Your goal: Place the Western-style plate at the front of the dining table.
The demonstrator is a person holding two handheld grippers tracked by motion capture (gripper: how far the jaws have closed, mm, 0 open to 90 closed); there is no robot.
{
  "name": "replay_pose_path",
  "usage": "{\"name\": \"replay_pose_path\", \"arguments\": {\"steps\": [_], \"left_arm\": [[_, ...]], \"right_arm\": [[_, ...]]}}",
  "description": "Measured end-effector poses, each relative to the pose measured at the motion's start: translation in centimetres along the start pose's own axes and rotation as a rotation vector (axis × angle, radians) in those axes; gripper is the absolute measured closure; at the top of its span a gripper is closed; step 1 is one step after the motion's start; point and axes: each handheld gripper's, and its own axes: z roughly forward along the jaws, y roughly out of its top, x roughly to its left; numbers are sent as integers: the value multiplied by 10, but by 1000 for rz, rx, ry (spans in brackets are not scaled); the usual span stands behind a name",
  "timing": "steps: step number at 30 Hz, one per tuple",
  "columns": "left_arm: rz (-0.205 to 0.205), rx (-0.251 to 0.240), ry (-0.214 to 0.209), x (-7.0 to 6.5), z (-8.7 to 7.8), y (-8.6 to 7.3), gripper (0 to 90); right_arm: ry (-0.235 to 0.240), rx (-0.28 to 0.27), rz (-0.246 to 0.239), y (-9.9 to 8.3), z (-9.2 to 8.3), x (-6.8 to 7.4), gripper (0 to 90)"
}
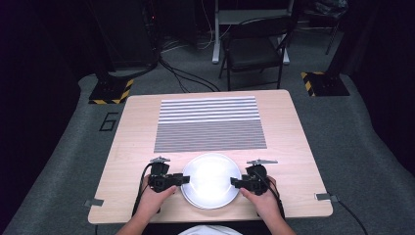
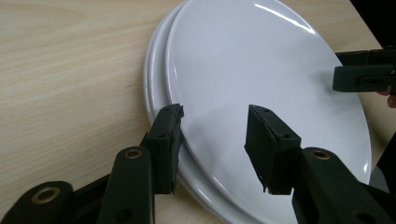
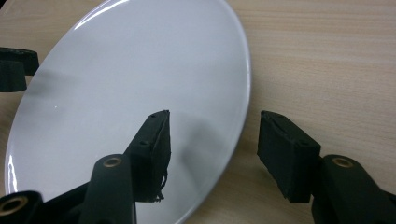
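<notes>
I have my left gripper (image 1: 183, 179) and right gripper (image 1: 235, 183) at opposite edges of the stacked white plates (image 1: 210, 180), which sit near my edge of the table (image 1: 137, 127). Both sets of jaws stand apart, straddling the plates' rim without pressing it, so nothing is clamped. To grip well I'd keep both hands level and close evenly on the top plate (image 2: 261, 79) only. The striped mat (image 1: 210, 123) lies beyond the plates, clear of the way; a chair (image 1: 254, 49) stands past the table.
</notes>
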Motion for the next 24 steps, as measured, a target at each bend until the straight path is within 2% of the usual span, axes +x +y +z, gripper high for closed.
{"name": "replay_pose_path", "arguments": {"steps": [3,4,7,10,16,21,24], "left_arm": [[-5,25,-13,-3,4,0,554],[16,39,-5,-7,9,-1,553],[24,40,9,-10,10,-1,538],[11,35,2,-9,12,-2,538],[-28,6,-21,-8,15,-3,519],[-54,8,-34,-6,16,-2,515],[-69,14,-47,-4,18,1,517]], "right_arm": [[4,9,0,-1,1,1,438],[4,17,2,-1,2,3,422],[-9,9,-5,-2,2,3,428],[11,21,44,-1,1,-1,439],[-3,42,62,-5,-2,1,439],[-19,48,66,-7,-7,2,443],[18,45,86,-8,-12,2,447]]}}
